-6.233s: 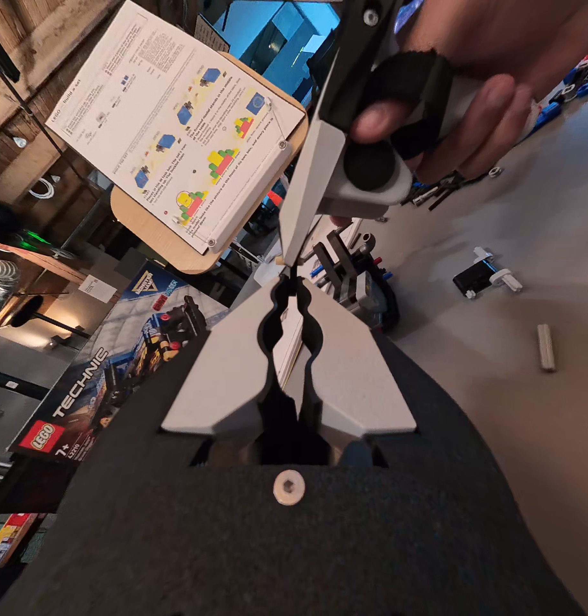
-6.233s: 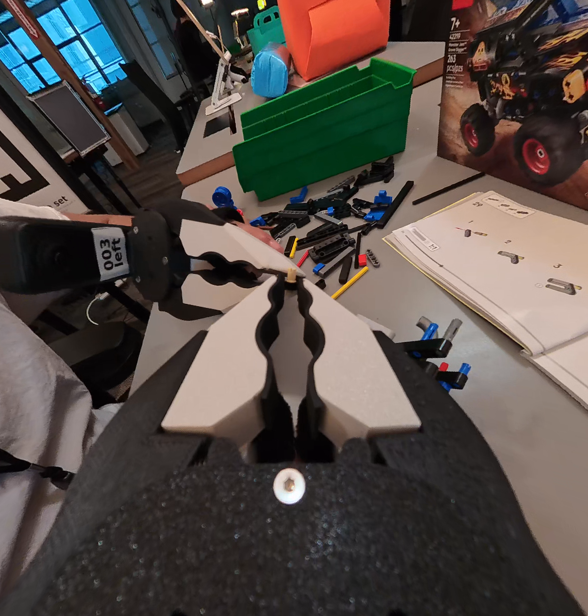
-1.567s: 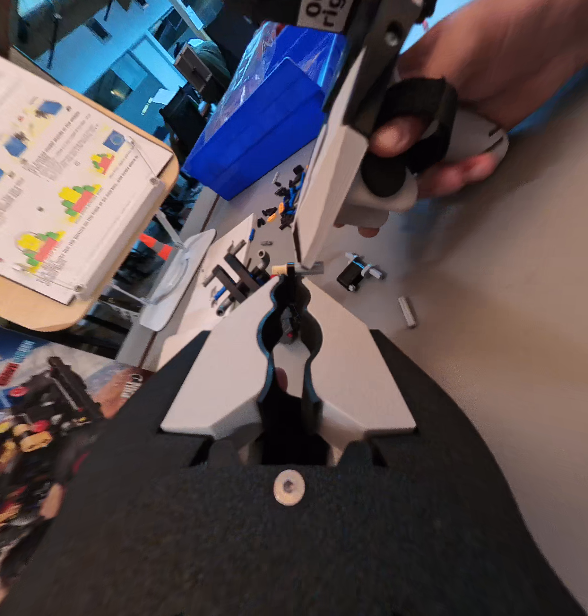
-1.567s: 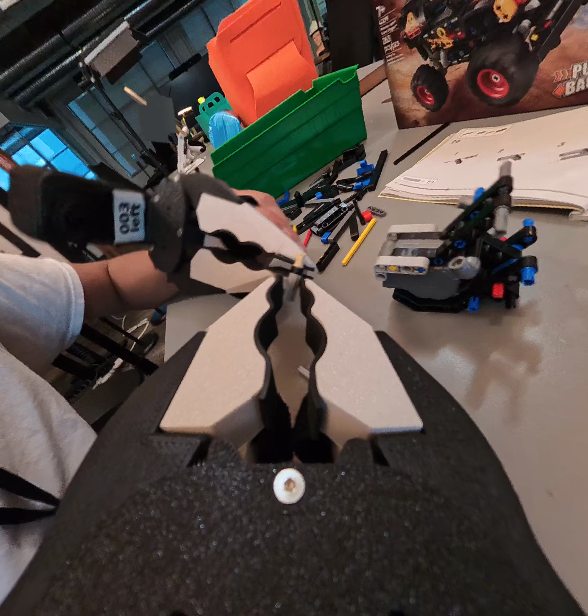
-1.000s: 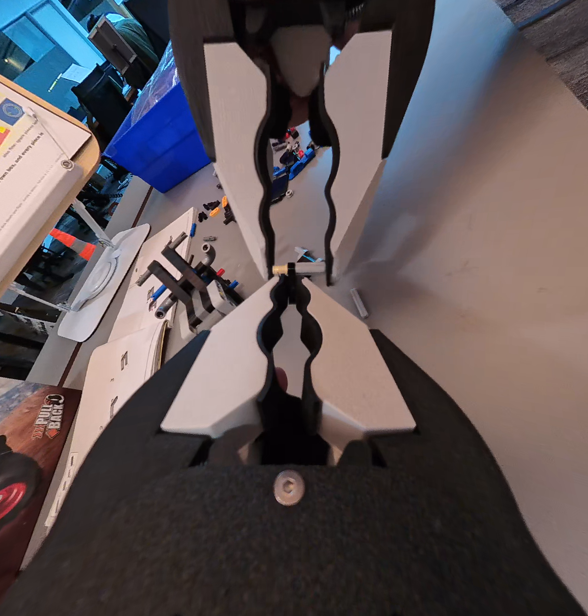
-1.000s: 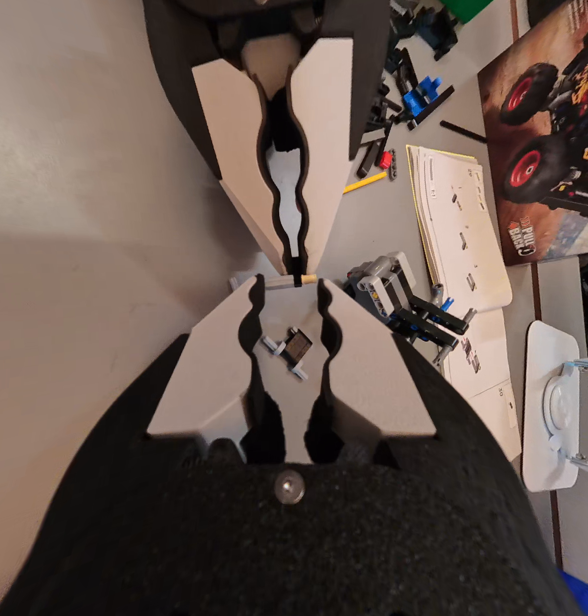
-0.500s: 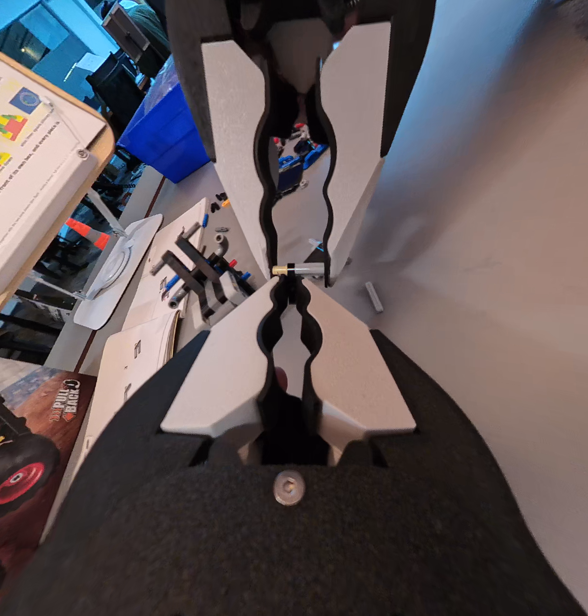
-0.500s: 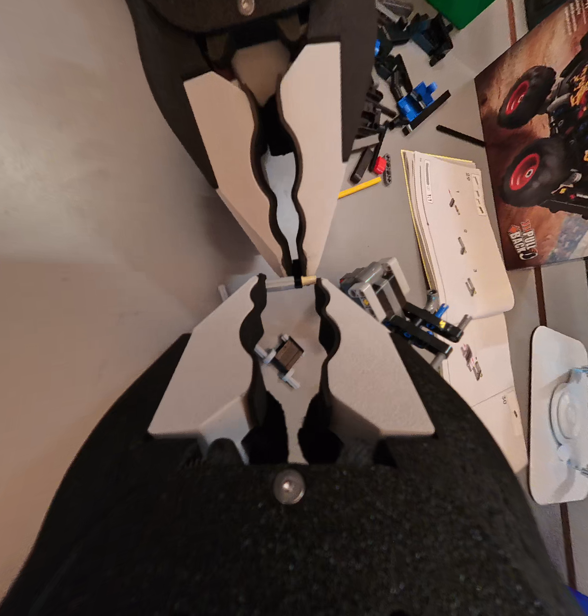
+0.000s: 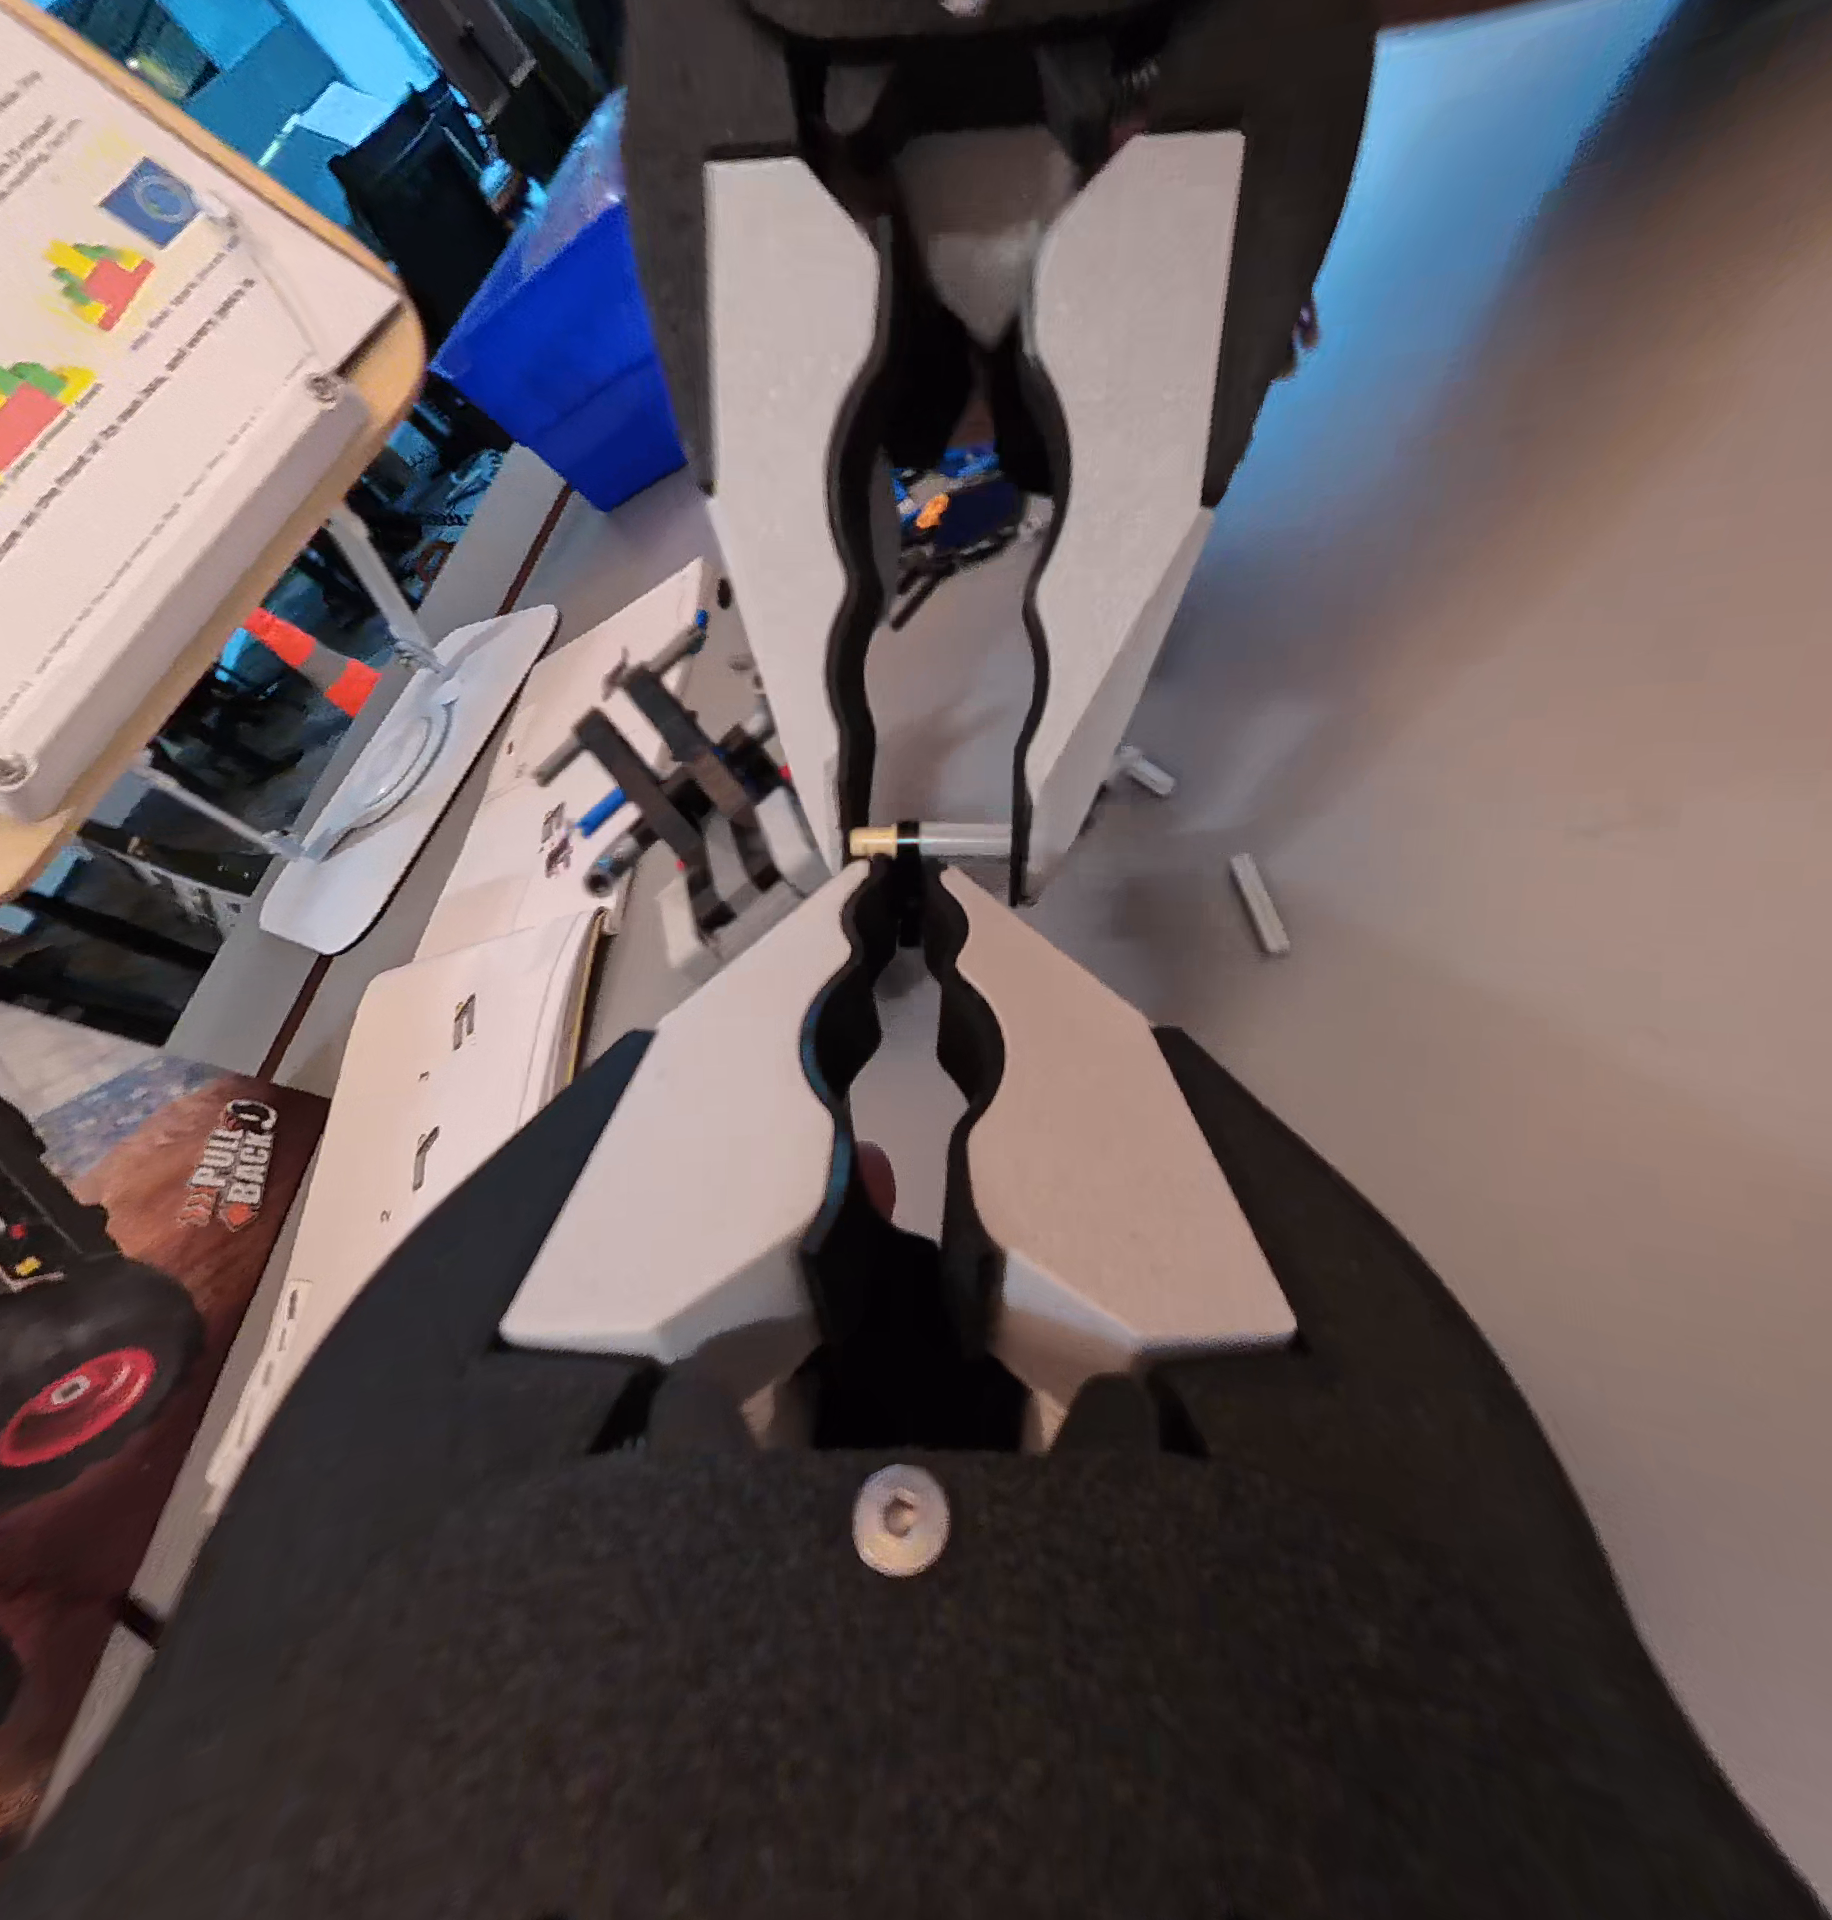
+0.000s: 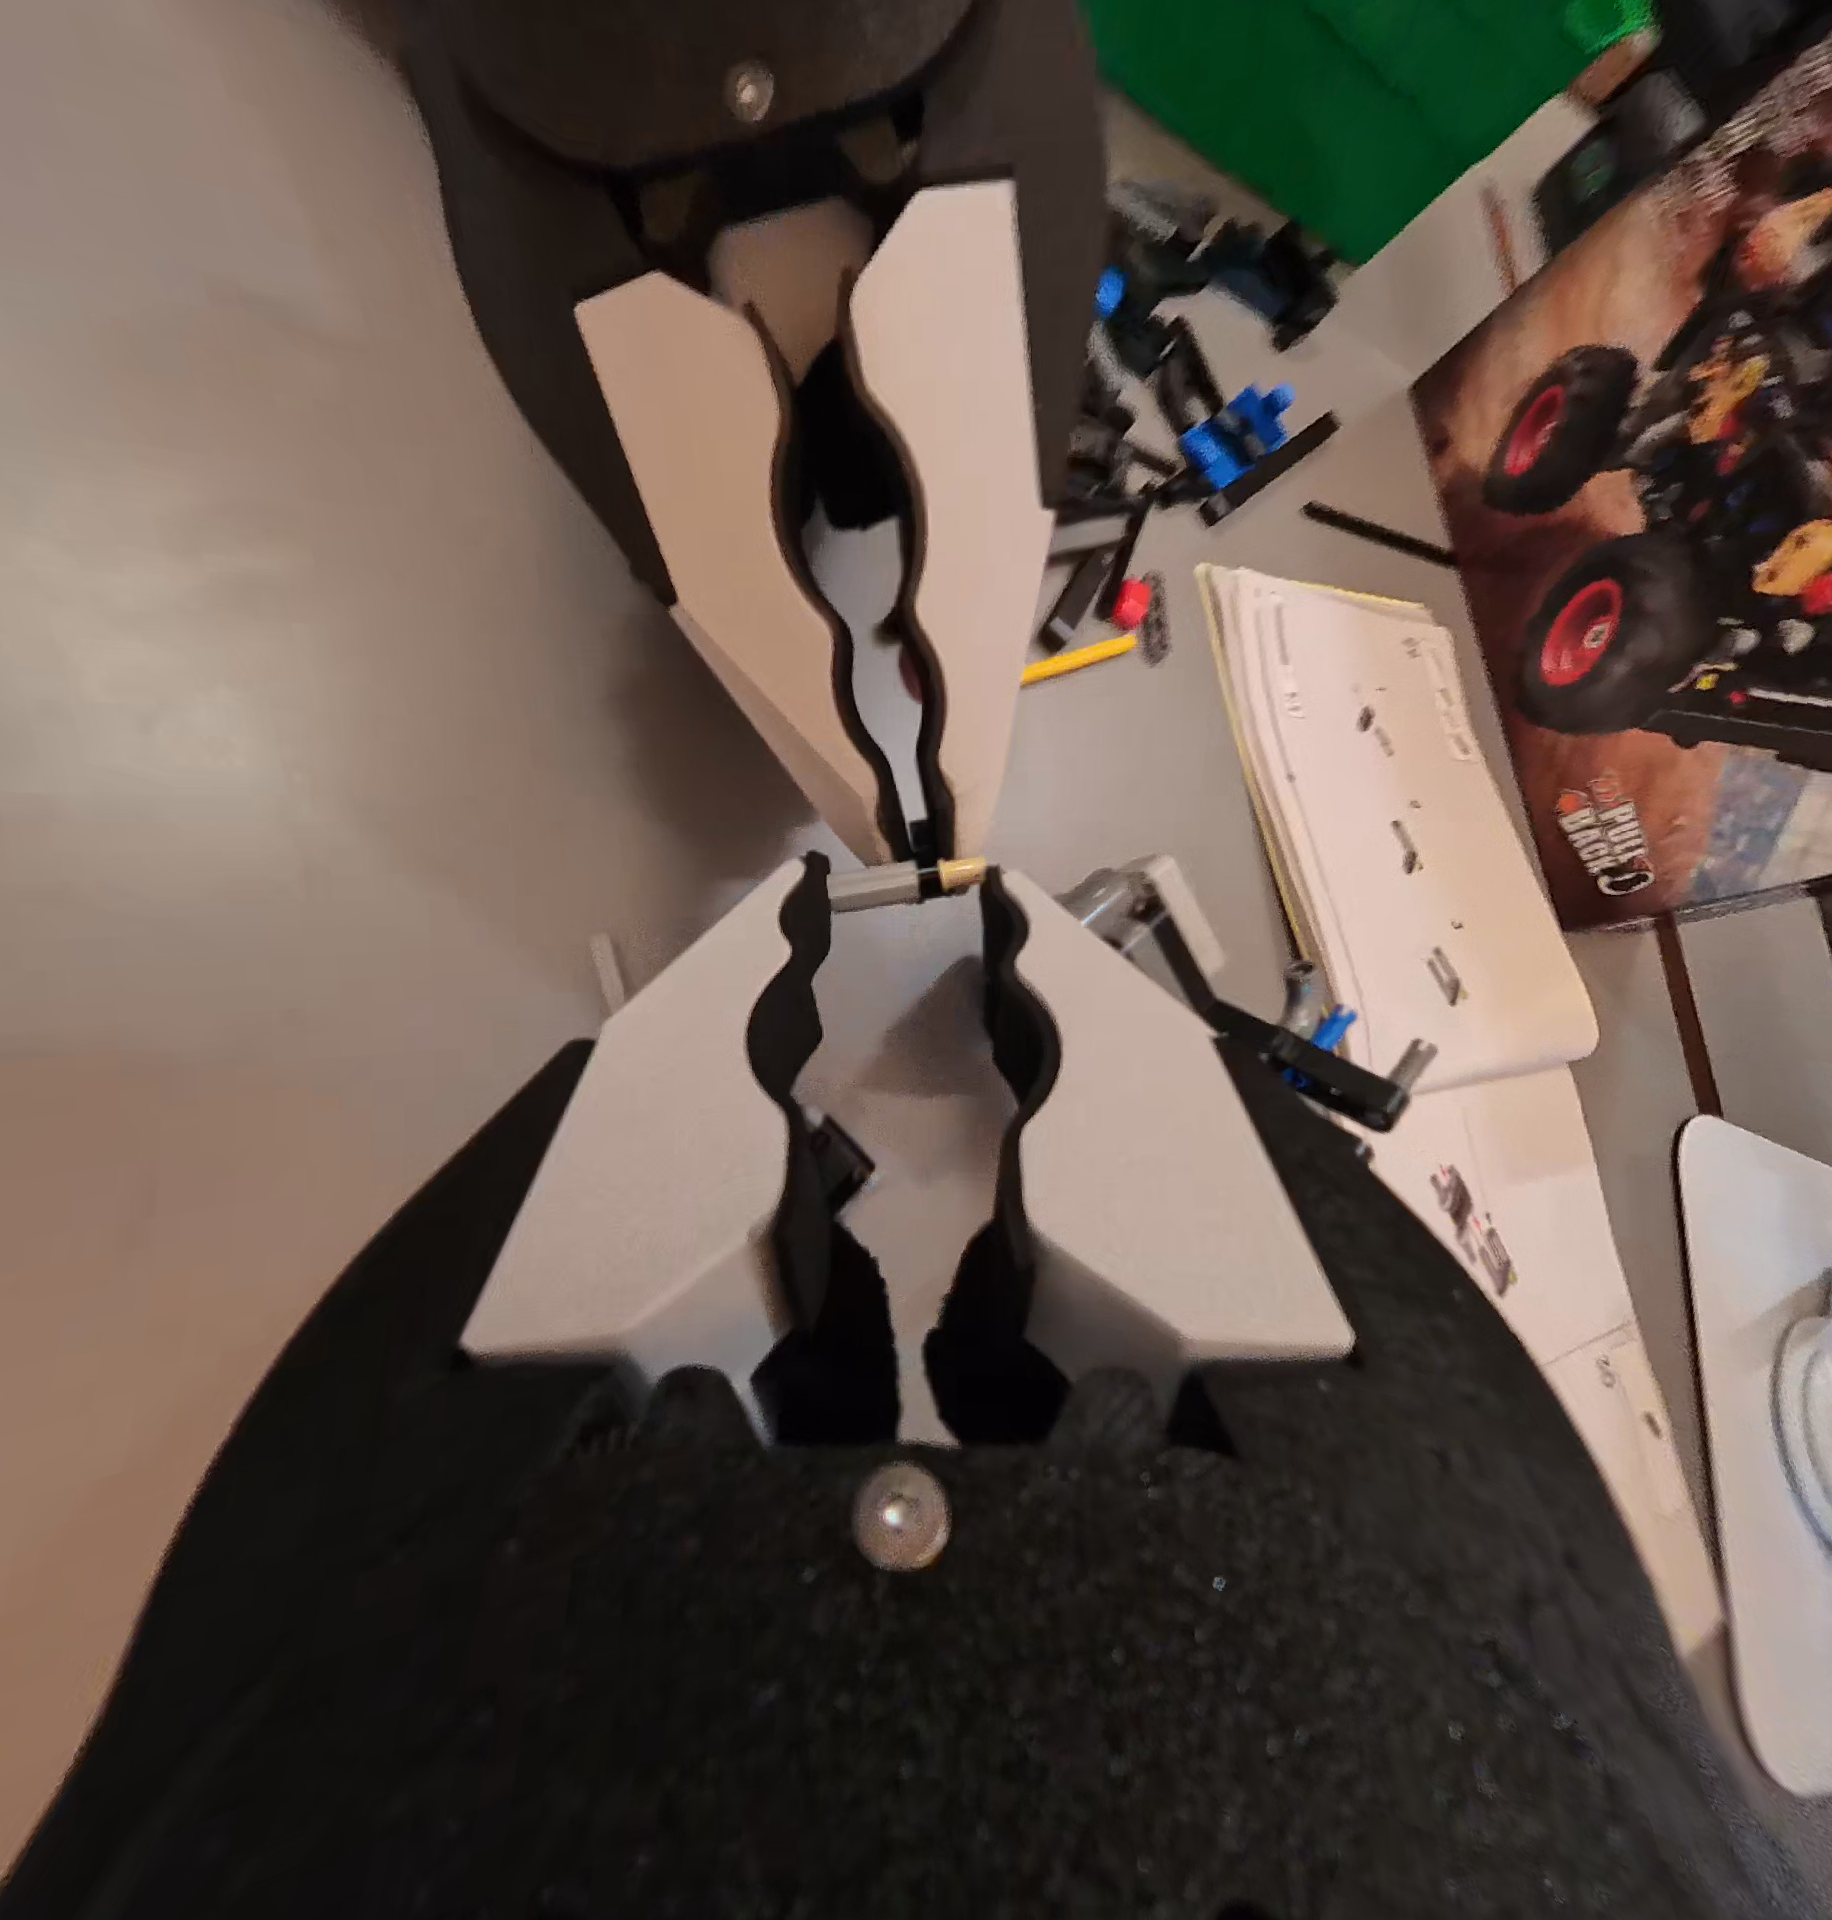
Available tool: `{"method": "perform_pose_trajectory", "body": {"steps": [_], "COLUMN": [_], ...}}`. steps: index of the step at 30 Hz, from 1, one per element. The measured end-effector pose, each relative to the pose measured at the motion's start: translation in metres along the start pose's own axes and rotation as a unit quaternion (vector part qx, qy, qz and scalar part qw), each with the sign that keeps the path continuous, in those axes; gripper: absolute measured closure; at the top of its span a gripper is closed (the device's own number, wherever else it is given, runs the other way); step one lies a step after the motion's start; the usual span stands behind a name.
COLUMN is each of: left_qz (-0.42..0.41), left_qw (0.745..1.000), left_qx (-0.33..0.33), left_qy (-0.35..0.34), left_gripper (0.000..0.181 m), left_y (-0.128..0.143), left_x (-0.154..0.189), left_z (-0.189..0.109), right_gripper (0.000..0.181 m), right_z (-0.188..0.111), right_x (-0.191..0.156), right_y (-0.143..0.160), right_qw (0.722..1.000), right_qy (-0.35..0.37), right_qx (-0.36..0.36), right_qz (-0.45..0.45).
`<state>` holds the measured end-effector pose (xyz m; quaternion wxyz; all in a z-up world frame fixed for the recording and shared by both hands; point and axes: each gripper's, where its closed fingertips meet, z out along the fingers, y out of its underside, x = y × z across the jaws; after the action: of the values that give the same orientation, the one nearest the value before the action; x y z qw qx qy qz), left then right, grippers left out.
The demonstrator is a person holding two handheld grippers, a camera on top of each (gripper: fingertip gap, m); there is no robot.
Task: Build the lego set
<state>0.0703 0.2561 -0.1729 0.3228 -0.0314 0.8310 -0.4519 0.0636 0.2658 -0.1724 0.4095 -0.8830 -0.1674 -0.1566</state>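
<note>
My left gripper [image 9: 899,883] is shut on the black middle of a small pin piece [image 9: 927,840] with a tan end and a grey end, held above the grey table [image 9: 1514,727]. My right gripper [image 10: 904,881] faces it tip to tip. Its jaws stand partly closed, with one fingertip against each end of the pin piece [image 10: 896,883], which lies crosswise between them. The left gripper also shows from above in the right wrist view [image 10: 922,826]. The partly built black and grey model [image 10: 1286,1039] stands on the table just right of the grippers.
An open instruction booklet [image 10: 1390,810] and the set's box [image 10: 1670,520] lie to the right. Loose parts [image 10: 1182,436] sit before a green bin [image 10: 1338,104]. A small black piece [image 10: 839,1164] lies under my right gripper. A grey stick [image 9: 1258,902] lies nearby, and a blue bin [image 9: 559,353] stands farther off.
The right gripper swung round to face the left one, opened, and has since narrowed its jaws onto the ends of the pin piece. The left gripper has kept its hold.
</note>
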Motion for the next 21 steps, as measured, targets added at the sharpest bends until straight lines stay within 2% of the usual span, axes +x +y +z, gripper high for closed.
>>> {"method": "perform_pose_trajectory", "body": {"steps": [1, 3, 6, 9, 12, 14, 16, 18, 21], "left_qz": [-0.016, -0.065, -0.198, -0.336, -0.431, -0.472, -0.493, -0.494, -0.495], "left_qw": [1.000, 0.997, 0.976, 0.926, 0.858, 0.812, 0.785, 0.770, 0.767], "left_qx": [0.010, 0.038, 0.092, 0.168, 0.261, 0.318, 0.346, 0.379, 0.375], "left_qy": [-0.006, -0.026, -0.020, 0.035, 0.100, 0.127, 0.143, 0.142, 0.159], "left_gripper": [0.180, 0.179, 0.180, 0.180, 0.180, 0.180, 0.180, 0.180, 0.180], "left_y": [-0.003, -0.009, -0.016, -0.029, -0.050, -0.060, -0.063, -0.067, -0.069], "left_x": [-0.006, -0.022, -0.043, -0.052, -0.056, -0.063, -0.067, -0.071, -0.065], "left_z": [-0.002, -0.008, -0.016, -0.024, -0.036, -0.047, -0.053, -0.059, -0.058], "right_gripper": [0.153, 0.153, 0.155, 0.156, 0.156, 0.157, 0.162, 0.162, 0.162], "right_z": [-0.002, -0.012, -0.026, -0.024, -0.017, -0.019, -0.025, -0.035, -0.050], "right_x": [0.006, 0.021, 0.039, 0.044, 0.031, 0.030, 0.030, 0.033, 0.044], "right_y": [-0.005, -0.014, -0.022, -0.028, -0.038, -0.042, -0.049, -0.058, -0.068], "right_qw": [0.999, 0.995, 0.983, 0.961, 0.939, 0.927, 0.911, 0.890, 0.862], "right_qy": [0.012, 0.050, 0.087, 0.078, -0.012, -0.035, -0.054, -0.070, -0.068], "right_qx": [0.027, 0.080, 0.129, 0.179, 0.219, 0.243, 0.276, 0.315, 0.370], "right_qz": [0.014, 0.041, 0.100, 0.195, 0.264, 0.284, 0.301, 0.322, 0.341]}}
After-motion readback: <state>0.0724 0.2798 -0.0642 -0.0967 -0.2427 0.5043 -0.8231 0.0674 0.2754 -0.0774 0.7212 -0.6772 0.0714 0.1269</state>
